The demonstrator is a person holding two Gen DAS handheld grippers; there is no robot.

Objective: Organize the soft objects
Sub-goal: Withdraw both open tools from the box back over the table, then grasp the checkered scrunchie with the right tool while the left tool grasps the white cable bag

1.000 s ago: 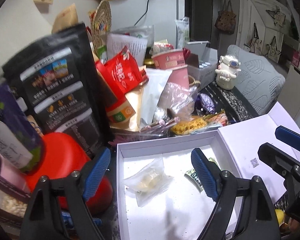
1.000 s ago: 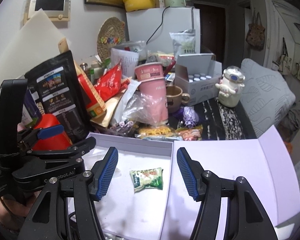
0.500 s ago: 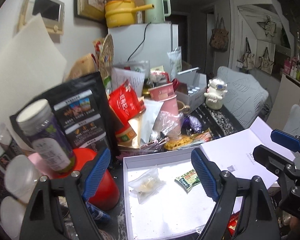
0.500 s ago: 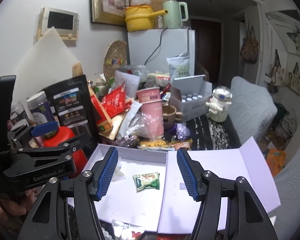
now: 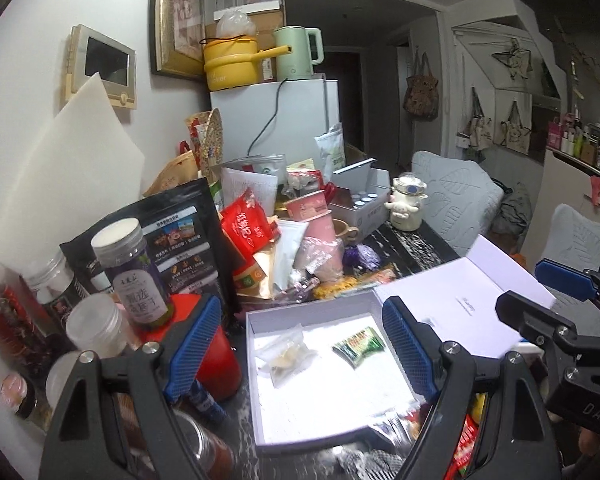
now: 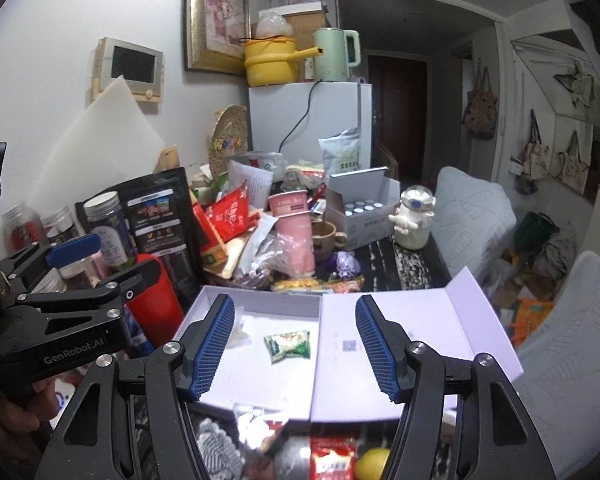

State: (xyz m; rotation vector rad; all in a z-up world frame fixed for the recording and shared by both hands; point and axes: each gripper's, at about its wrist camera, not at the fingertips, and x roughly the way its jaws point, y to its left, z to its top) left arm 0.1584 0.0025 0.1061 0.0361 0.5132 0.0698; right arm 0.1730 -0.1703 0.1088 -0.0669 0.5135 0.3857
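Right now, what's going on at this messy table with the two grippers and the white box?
A person holds a gripper in each hand over a cluttered table. Both the left gripper and the right gripper are open and hold nothing; the right one's jaws have just been opening. Below them sits an open white box with a green snack packet and a clear plastic packet lying inside. More packets wait in the pile behind it.

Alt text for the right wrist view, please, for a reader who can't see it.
The right claw hangs open and empty above an open white box that holds a green snack packet and a clear packet. Behind the box the table is piled with snack bags, jars and cups; the left claw shows at the left edge.
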